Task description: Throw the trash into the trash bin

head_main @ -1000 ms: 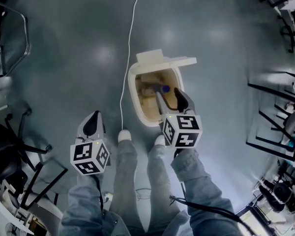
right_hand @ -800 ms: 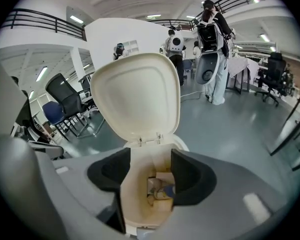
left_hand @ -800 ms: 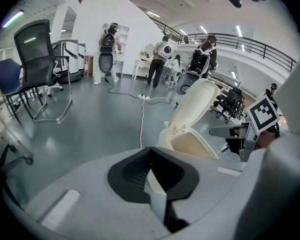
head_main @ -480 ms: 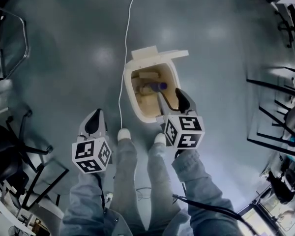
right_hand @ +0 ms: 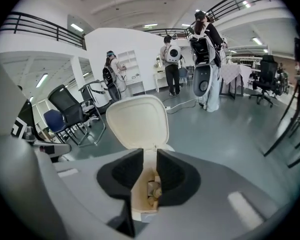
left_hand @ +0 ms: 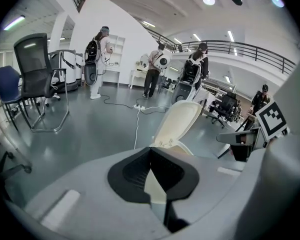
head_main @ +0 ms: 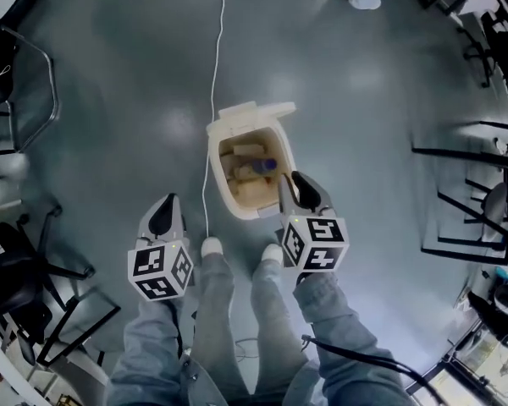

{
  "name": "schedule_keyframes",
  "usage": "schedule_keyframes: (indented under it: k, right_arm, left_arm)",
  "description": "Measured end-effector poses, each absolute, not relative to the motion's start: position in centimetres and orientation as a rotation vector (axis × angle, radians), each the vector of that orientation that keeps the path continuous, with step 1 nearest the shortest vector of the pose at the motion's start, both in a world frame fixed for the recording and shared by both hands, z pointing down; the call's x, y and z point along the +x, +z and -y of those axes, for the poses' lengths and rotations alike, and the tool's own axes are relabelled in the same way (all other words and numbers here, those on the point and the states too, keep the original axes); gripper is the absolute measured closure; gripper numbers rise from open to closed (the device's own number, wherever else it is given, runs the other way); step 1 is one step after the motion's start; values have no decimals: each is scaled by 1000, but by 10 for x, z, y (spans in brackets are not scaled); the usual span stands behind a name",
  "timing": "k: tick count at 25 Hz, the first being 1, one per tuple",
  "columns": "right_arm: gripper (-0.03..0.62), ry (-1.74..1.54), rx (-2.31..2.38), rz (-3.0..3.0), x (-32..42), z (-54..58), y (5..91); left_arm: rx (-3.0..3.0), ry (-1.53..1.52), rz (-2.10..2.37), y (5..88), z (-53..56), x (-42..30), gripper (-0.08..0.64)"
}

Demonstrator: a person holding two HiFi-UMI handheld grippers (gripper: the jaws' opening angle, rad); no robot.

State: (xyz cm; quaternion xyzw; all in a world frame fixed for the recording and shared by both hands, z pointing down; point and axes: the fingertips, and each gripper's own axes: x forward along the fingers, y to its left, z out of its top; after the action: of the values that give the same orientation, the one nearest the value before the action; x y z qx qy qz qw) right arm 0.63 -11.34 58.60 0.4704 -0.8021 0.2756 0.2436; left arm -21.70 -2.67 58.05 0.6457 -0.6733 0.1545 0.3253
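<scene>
The cream trash bin (head_main: 226, 194) stands on the grey floor with its lid (head_main: 251, 116) flipped open. Inside lies trash, among it a bottle with a purple cap (head_main: 260, 166). My right gripper (head_main: 294, 186) hovers at the bin's near right rim. Its jaws have just been closing to a narrow gap and nothing is between them. In the right gripper view that gripper (right_hand: 150, 156) frames the lid (right_hand: 137, 121) and the trash (right_hand: 152, 189). Left of the bin, my left gripper (head_main: 162, 211) hangs over bare floor, its tips touching and empty. The left gripper view shows this gripper (left_hand: 151, 151) below the lid (left_hand: 177, 124).
A white cable (head_main: 214, 100) runs across the floor to the bin's left side. The person's shoes (head_main: 212, 246) stand just in front of the bin. Office chairs (head_main: 21, 91) are at the left and black frames (head_main: 466, 193) at the right. People stand far off (right_hand: 202, 54).
Both grippers have risen, so the bin looks smaller and farther. The right gripper has drawn back from over the bin's opening and its jaws have narrowed.
</scene>
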Motion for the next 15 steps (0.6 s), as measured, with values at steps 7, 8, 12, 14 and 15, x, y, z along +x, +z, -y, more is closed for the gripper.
schedule_keyframes:
  k: [7, 8, 12, 14, 15]
  right_arm:
    - [588, 742, 1358, 2194, 35, 91, 498]
    - [588, 733, 1355, 2201, 37, 88, 483]
    - [588, 691, 1360, 2231, 50, 68, 410]
    - [588, 660, 1362, 2264, 55, 62, 372]
    - [588, 632, 1363, 2283, 57, 62, 353]
  left_arm:
    - [1811, 365, 1770, 478, 43, -178, 551]
    - [1824, 353, 1767, 462, 44, -169, 551]
    - [1873, 307, 1741, 392, 34, -131, 551]
    - [1900, 270, 1752, 352, 28, -123, 551]
    - [1907, 245, 1769, 332, 26, -123, 551]
